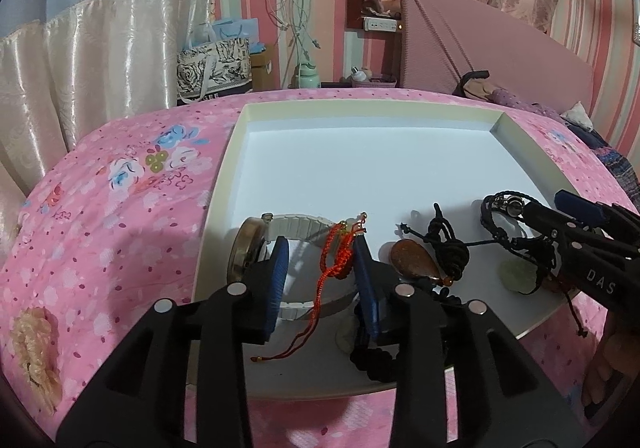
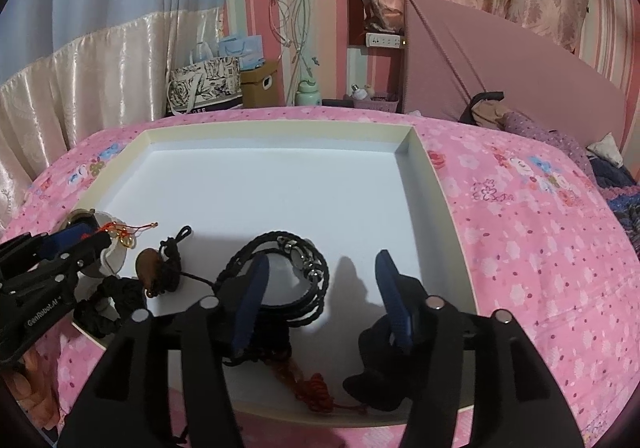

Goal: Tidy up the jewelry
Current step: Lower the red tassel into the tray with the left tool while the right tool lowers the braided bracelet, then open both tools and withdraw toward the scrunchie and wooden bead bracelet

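Note:
A white tray lies on the pink bedspread with jewelry along its near side. My left gripper is open over a white-banded watch. A red cord bracelet hangs between its blue pads, draped against the right one. Right of it lie a brown teardrop pendant on black cord and a pale green stone. My right gripper is open; a black braided bracelet lies looped around its left finger, the right pad is free. The left gripper shows at the left edge.
The far half of the tray is bare white. A black scrunchie, another red knotted cord and a black cloth piece sit at the near rim. Clothes and a pink headboard stand far right.

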Motion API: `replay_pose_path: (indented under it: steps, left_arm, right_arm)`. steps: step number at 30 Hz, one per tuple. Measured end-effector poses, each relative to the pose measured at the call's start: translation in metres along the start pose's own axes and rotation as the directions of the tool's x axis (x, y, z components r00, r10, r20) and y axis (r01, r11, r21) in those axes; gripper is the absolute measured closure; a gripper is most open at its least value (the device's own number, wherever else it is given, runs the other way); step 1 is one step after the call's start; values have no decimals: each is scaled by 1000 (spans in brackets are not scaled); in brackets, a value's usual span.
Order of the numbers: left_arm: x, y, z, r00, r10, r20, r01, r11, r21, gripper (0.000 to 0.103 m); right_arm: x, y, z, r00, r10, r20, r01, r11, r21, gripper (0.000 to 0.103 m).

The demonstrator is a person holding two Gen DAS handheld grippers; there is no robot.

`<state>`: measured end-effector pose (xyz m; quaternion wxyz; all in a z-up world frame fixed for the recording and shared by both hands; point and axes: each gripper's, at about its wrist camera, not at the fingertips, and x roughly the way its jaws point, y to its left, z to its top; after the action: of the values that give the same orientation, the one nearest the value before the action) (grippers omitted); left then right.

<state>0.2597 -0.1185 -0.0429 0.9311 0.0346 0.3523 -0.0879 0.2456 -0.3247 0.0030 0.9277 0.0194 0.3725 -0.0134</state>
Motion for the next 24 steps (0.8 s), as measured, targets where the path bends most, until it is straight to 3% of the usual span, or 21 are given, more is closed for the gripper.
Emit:
replay_pose_path:
  steps: [17,19,20,22,24]
  left_arm:
    - [-11,3,-3,999,39,27,-39,999,-1,59]
    - [-20,2,-5,995,67,75,-67,998,1,57]
    - [-27,1,-6,990,86,110,-86,996,-2,45]
    - [-48,-2,-12,970,109,217,-111,994,-3,37]
    - [-58,-5,-16,956,121,269,-128,992,11,35]
  right_arm:
    - [-10,4,4,993,-104,60,104,995,-5,32]
    - [-14,4,4,989,-120,81,120,993,2,30]
    - [-17,3,3,988,-124,92,123,992,11,28]
    - [-25,-1,2,983,-135,128,131,991,42,24]
    - [-32,-6,0,977,-138,160,128,989,72,21]
